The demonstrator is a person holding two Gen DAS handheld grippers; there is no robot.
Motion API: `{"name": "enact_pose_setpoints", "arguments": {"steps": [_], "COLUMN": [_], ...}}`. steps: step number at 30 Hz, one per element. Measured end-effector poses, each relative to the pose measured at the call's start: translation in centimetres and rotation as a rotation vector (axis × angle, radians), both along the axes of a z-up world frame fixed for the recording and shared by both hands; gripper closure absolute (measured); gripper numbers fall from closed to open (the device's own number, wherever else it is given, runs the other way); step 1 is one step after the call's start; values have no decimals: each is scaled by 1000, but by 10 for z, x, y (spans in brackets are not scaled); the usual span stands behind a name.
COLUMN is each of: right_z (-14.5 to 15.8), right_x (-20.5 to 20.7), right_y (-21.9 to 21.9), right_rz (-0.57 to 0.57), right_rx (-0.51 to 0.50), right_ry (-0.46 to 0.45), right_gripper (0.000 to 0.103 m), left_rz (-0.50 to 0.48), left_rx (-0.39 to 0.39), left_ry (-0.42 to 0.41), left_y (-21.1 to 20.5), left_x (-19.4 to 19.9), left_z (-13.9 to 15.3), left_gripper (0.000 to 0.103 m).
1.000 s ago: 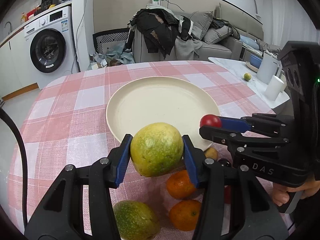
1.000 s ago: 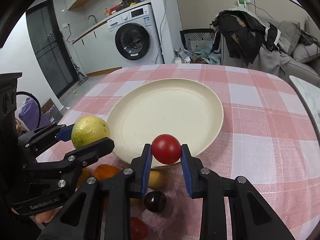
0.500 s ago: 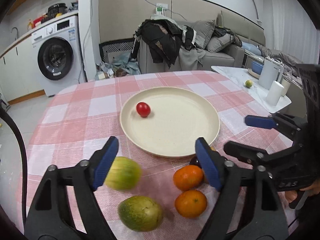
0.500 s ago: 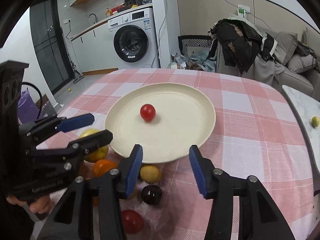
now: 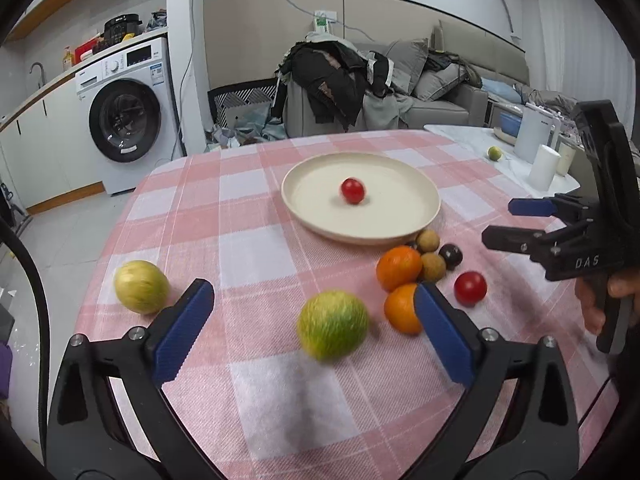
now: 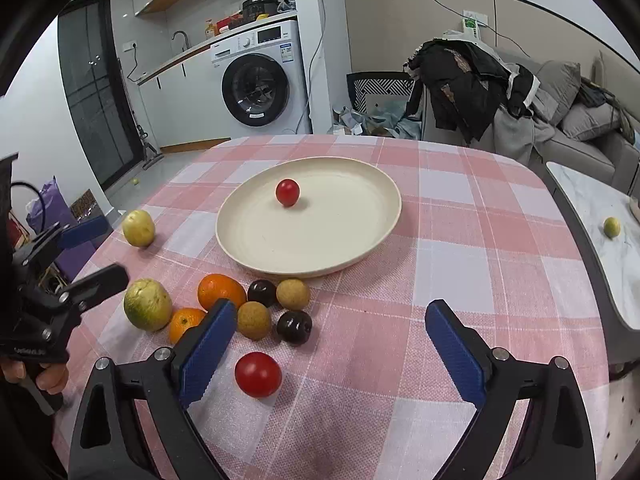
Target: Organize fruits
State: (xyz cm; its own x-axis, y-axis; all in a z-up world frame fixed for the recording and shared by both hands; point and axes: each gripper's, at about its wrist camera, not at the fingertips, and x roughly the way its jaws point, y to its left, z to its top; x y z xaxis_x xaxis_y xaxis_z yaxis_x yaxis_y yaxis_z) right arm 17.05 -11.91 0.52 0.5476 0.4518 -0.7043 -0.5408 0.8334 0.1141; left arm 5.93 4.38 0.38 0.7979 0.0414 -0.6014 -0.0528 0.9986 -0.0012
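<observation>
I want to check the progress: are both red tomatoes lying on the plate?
No, one red tomato lies on the plate; the other rests on the tablecloth.

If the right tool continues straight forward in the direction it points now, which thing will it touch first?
Probably the cream plate. The open right tool has only bare tablecloth between its fingers, and the plate's near rim lies straight ahead. The red tomato sits beside the left finger and may be brushed; depth is uncertain.
</observation>
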Motion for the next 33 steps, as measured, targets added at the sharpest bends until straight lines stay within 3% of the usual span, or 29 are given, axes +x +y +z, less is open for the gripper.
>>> {"name": "enact_pose_setpoints", "arguments": {"steps": [10, 27, 33], "right_z": [-11, -14, -16], "right_x": [-9, -12, -13], "right_y": [1, 2, 3], "right_rz": [21, 47, 73], "right_rx": [-10, -18, -28], "right_ry": [30, 51, 78], "right_gripper": [4, 4, 4], "left_rz": [20, -27, -32], "left_rx": [-56, -44, -71], "left_ry": [55, 143, 177], "left_y": [6, -9, -9], "left_x": [-6, 13, 23], "left_z": [-25, -40, -44], "left_gripper": [3, 10, 27]}}
